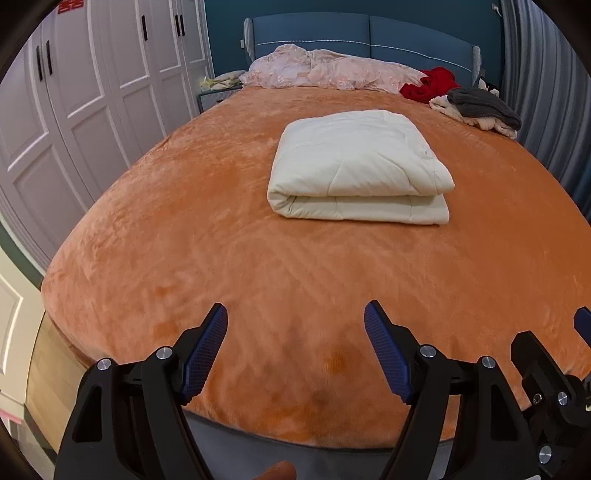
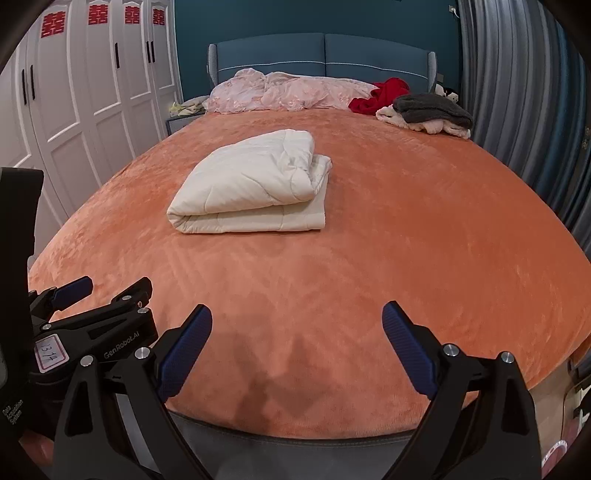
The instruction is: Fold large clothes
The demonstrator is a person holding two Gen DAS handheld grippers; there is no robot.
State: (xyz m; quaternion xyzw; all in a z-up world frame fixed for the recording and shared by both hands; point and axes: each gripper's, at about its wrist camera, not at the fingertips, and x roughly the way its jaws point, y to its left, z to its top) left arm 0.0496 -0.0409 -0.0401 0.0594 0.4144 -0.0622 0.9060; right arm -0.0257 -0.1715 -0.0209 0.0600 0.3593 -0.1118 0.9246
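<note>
A cream quilted garment (image 1: 356,173) lies folded into a thick rectangle in the middle of the orange bed cover (image 1: 221,258); the right wrist view shows it (image 2: 255,188) left of centre. My left gripper (image 1: 295,314) hangs open over the foot of the bed, well short of the bundle, nothing between its blue pads. My right gripper (image 2: 297,314) is open too, over the same front edge, empty. Each gripper appears at the edge of the other's view: the right one (image 1: 554,369), the left one (image 2: 92,314).
A pink crumpled duvet (image 1: 332,70) lies by the blue headboard (image 1: 362,33). A red garment (image 1: 430,85) and a grey and cream pile (image 1: 480,107) sit at the far right corner. White wardrobes (image 1: 92,92) line the left, a grey curtain (image 1: 546,92) the right.
</note>
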